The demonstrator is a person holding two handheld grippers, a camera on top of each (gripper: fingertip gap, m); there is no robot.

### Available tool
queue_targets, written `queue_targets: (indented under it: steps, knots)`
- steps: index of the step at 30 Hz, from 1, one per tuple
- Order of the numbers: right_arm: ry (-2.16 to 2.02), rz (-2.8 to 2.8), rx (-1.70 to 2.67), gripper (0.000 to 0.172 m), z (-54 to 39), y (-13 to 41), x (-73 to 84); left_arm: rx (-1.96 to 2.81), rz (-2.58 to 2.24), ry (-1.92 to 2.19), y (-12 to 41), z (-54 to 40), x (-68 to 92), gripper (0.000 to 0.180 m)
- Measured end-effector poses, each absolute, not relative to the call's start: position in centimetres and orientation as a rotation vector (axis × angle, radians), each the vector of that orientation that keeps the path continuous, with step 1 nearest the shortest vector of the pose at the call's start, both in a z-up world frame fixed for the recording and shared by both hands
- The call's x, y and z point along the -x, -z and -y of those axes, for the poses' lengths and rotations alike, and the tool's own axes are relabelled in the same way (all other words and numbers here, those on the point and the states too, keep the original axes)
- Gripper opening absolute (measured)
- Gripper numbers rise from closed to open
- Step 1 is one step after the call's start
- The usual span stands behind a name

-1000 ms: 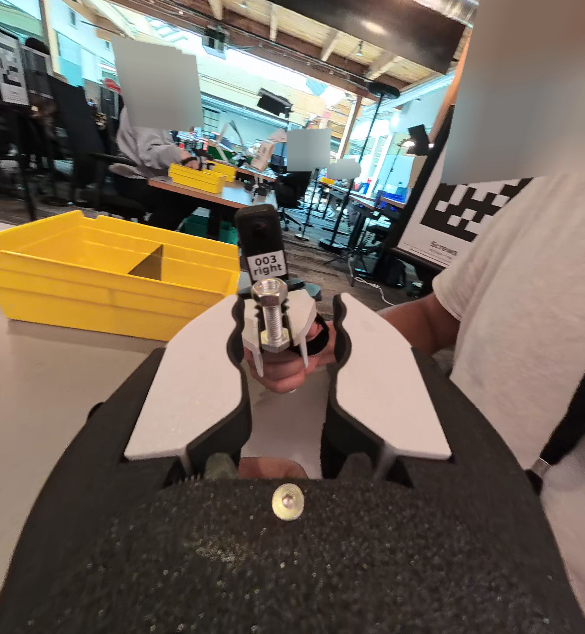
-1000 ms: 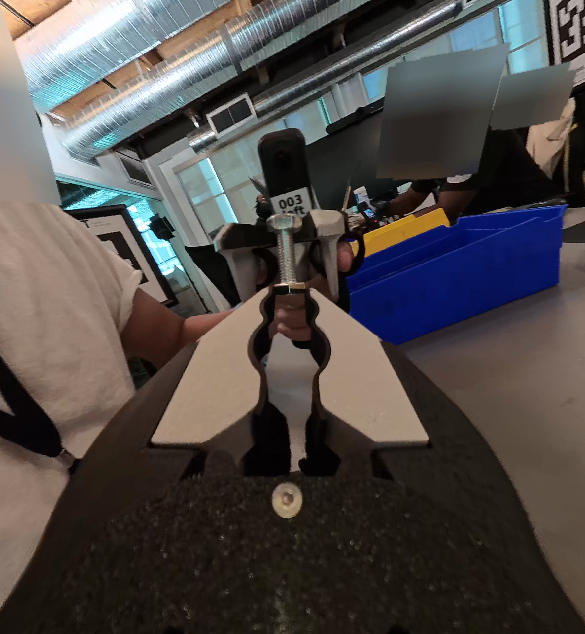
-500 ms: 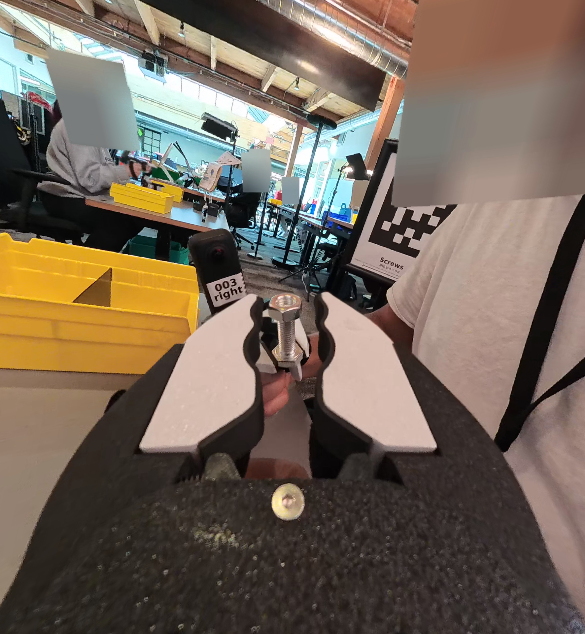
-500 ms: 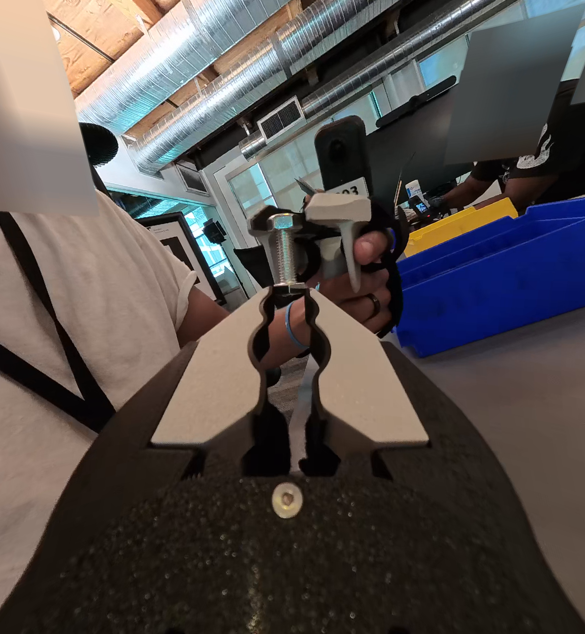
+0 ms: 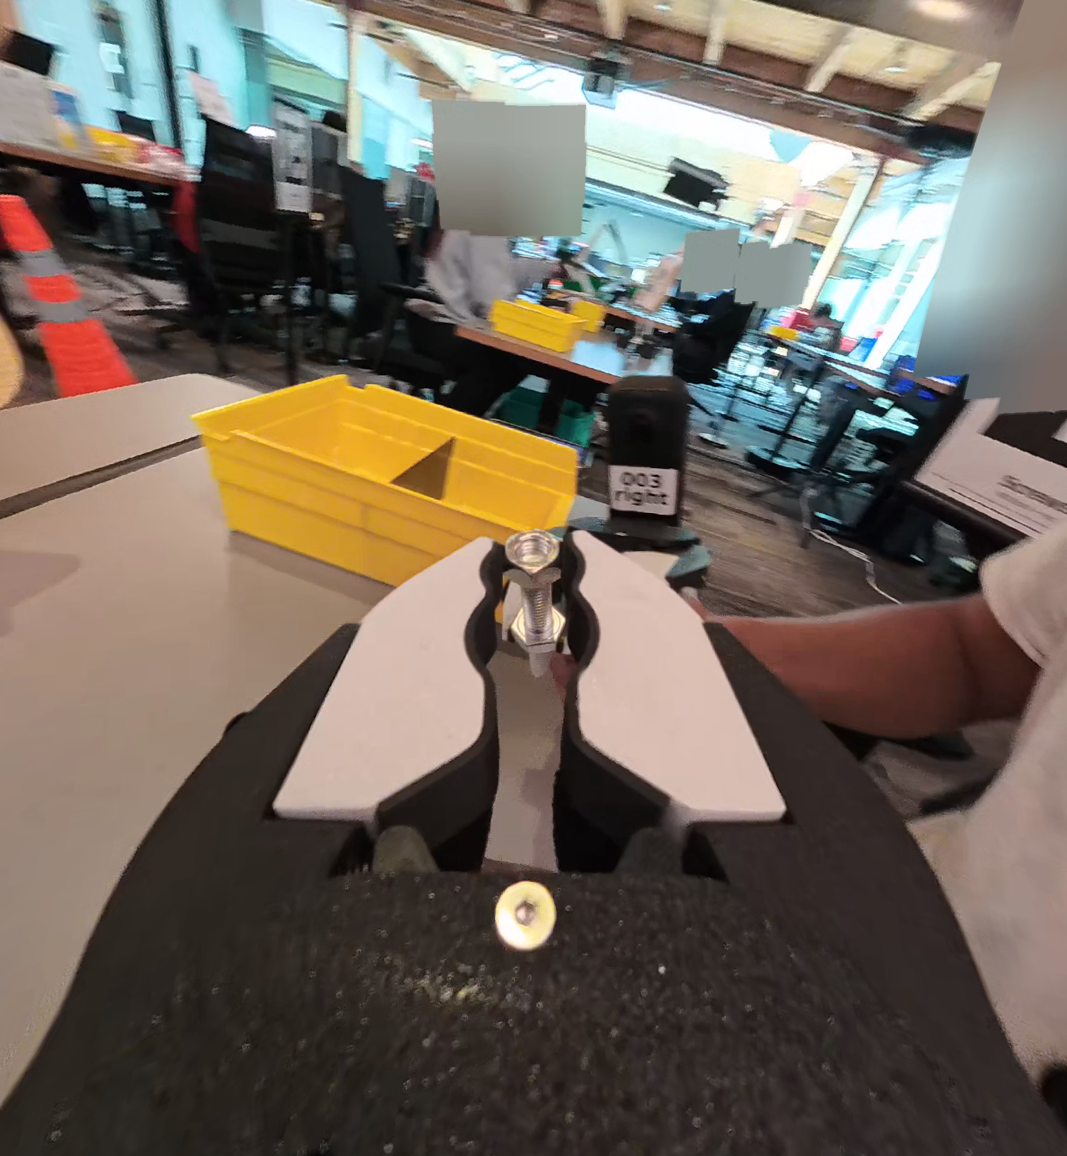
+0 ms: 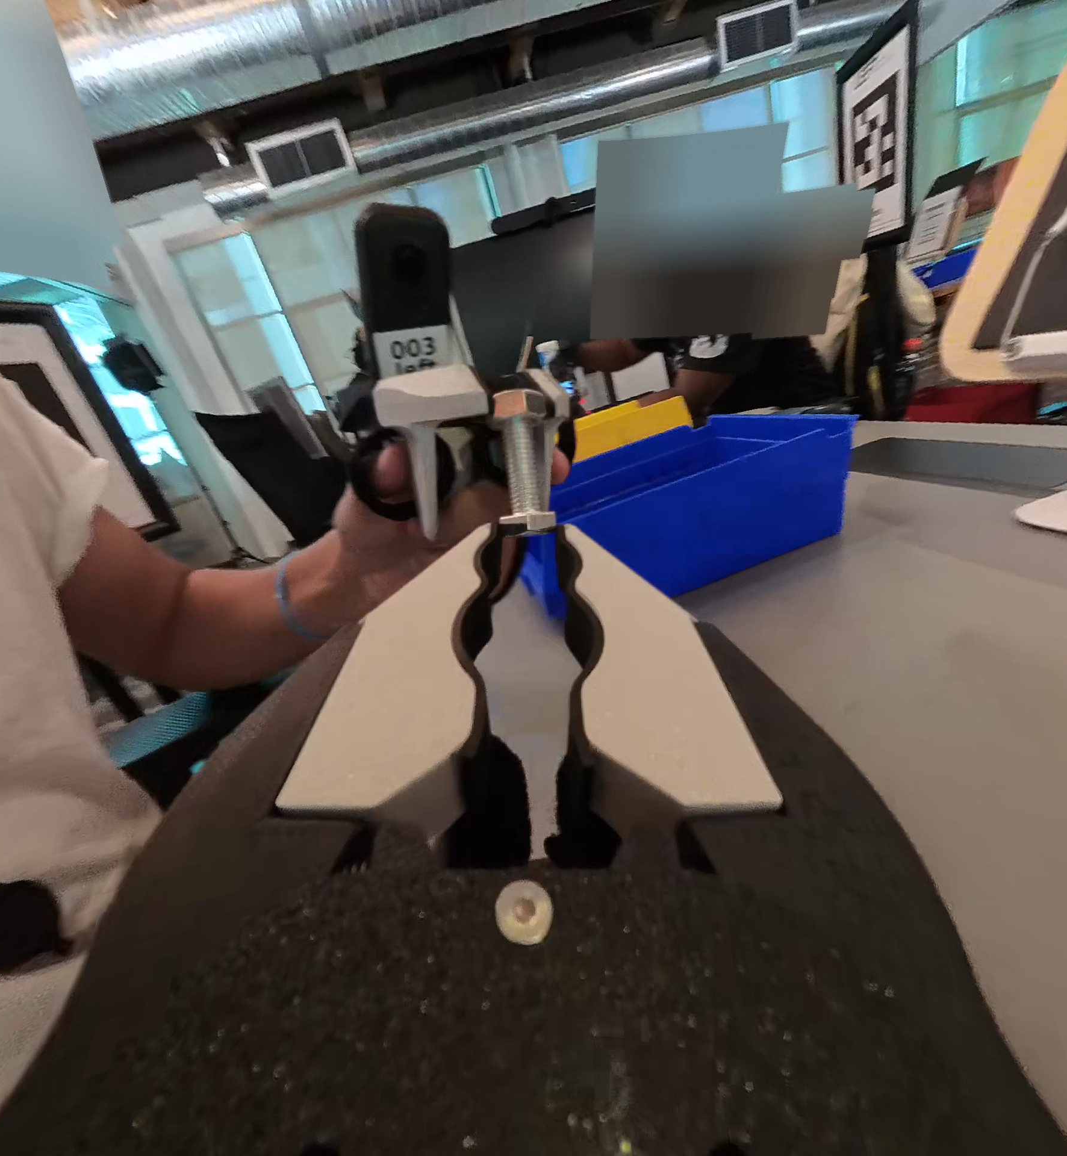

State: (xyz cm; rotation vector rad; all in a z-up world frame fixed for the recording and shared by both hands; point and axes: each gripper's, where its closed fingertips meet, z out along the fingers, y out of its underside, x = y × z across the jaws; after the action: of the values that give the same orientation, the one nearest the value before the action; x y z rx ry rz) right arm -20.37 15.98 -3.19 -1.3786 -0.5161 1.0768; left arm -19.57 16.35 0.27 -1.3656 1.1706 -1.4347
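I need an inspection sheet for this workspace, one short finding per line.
Surface: grey table, bare near the grippers.
Job's things: silver hex bolt with a silver nut threaded near its tip; both are off the table.
Clutter: yellow plastic bin with a divider; blue plastic bin.
Grippers: left gripper clamps the bolt head; right gripper clamps the nut.
Cables: white cable on a standing board at the table's far right.
Surroundings: orange traffic cone, other work tables, people seated, ceiling ducts.
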Motion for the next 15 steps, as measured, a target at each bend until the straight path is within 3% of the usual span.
queue_targets:
  steps: [8,13,15]
  knots:
    - [-0.701,0.544,1.425,0.017,-17.2,4.2,19.9,1.631,-0.797,1.137,0.8,-17.8,19.5,0.017]
    - [-0.813,0.519,1.430,0.016,-16.9,4.3,20.0,1.597,-0.783,1.095,0.7,-17.4,19.1,0.018]
    - [-0.876,0.511,1.419,0.017,-16.6,4.0,20.1,1.556,-0.861,1.164,0.3,-16.8,18.9,0.028]
